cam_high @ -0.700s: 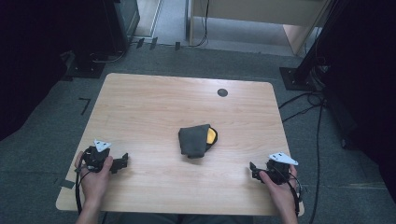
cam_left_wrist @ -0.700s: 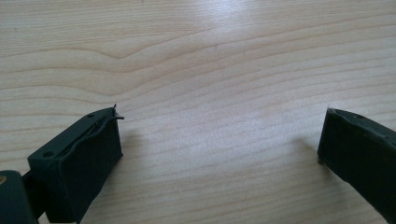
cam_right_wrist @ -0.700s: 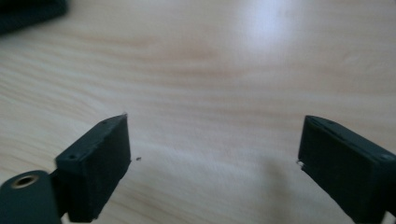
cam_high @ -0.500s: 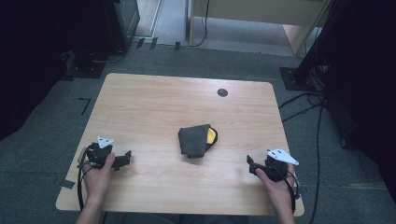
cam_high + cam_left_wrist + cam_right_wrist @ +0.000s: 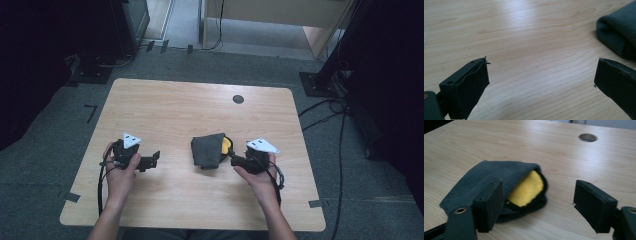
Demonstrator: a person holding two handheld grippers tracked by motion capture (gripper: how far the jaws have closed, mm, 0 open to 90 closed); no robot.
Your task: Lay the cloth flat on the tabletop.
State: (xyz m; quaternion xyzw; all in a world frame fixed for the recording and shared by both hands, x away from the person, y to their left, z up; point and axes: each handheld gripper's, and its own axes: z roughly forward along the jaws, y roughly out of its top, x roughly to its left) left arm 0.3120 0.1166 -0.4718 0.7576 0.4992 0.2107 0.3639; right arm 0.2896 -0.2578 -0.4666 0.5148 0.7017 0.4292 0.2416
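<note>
Folded dark grey fleece cloth with a yellow lining (image 5: 209, 151) lies mid-counter (image 5: 190, 107), below the round cable hole (image 5: 238, 99), apparently untouched. The right gripper (image 5: 234, 160), jaws open, sits just beside the cloth; the left gripper (image 5: 154, 158), jaws open, waits well apart. Grasping remains.

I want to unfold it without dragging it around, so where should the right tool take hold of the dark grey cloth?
Probably the doubled edge of the dark grey cloth above the yellow lining. That folded mouth faces the right tool, whose jaws stand open close by, so coming straight in from the cloth's right side looks simplest.
</note>
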